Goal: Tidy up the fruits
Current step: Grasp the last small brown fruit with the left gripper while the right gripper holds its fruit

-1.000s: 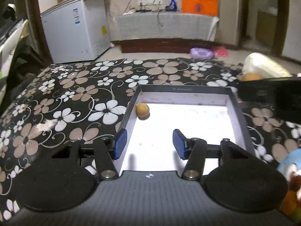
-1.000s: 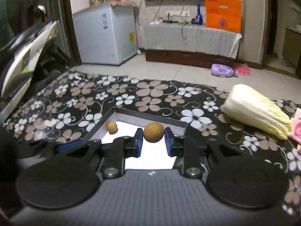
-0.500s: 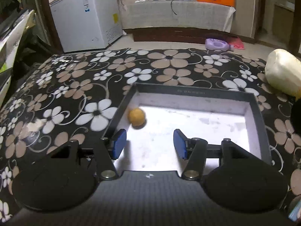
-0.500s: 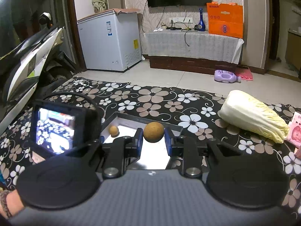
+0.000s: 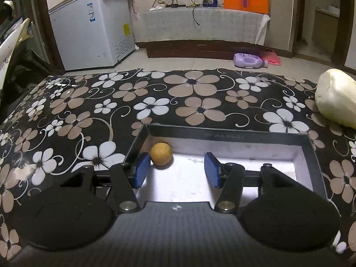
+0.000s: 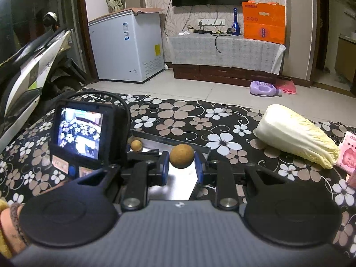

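- Fruit sits pinched in our right gripper (image 6: pixel 181 166): the larger round brown fruit (image 6: pixel 181 156) is clamped between the blue pads (image 6: pixel 165 165), held above the near part of the tray (image 6: pixel 169 141).
- Our left gripper (image 5: pixel 176 169) hangs over the tray (image 5: pixel 309 155) with its jaws partly apart and nothing between them; its left pad (image 5: pixel 140 170) is just beside the small fruit (image 5: pixel 161 153), and we cannot tell whether they touch.
- That small fruit lies on the tray's white floor, in the far left corner against the dark wall; from the right wrist view it shows as the smaller ball (image 6: pixel 136 145) beyond the left gripper's lit screen (image 6: pixel 80 133).
- A wrist with a braided band (image 6: pixel 13 224) shows at the near left of the tray.
- The tray rests on the black flowered cloth (image 5: pixel 191 93).
- Right of the tray lies a pale cabbage (image 6: pixel 296 133), well apart from it, with a pink banknote (image 6: pixel 348 153) just beside it.
- Beyond the tray, on the floor, lie a purple bottle (image 5: pixel 249 60), a white chest freezer (image 5: pixel 93 31) and a covered bench (image 5: pixel 200 26).
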Tool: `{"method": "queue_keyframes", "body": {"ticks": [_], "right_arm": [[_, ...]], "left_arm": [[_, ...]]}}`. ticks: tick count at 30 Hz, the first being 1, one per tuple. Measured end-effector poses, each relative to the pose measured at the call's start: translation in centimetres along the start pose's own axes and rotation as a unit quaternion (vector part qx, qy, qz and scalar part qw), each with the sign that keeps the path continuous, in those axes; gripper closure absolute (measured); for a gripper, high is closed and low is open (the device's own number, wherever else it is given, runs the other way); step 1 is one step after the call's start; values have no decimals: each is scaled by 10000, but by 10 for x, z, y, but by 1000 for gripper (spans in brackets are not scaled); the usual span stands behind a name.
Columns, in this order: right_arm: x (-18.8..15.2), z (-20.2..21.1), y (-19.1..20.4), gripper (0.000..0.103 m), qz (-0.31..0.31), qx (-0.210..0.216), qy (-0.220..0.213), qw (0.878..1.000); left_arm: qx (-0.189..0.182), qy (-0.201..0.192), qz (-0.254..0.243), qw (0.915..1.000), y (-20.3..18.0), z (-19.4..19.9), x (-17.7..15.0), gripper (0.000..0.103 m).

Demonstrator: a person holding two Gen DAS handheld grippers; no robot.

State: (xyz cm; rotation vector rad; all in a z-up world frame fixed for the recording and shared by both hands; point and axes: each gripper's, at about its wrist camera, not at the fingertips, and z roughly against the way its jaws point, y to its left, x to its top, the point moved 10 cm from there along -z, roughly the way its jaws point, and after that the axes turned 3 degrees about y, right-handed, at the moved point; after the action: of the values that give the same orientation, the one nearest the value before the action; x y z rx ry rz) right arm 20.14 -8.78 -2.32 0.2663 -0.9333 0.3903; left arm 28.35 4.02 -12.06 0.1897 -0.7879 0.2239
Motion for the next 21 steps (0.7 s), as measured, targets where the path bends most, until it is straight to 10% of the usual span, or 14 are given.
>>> {"method": "queue_keyframes", "body": {"ticks": [5, 11, 21], "right_arm": [[-2, 0, 3, 76, 31, 19, 31, 10000], [-3, -2, 1, 76, 22, -10, 57, 10000], [-5, 1, 5, 76, 37, 11, 54, 10000]], "left_arm": [[-26, -154, -118, 9998, -2, -3, 2, 44], [214, -239, -147, 9994, 7, -1, 0, 79], [163, -275, -245, 9992, 6, 14, -8, 80]]}}
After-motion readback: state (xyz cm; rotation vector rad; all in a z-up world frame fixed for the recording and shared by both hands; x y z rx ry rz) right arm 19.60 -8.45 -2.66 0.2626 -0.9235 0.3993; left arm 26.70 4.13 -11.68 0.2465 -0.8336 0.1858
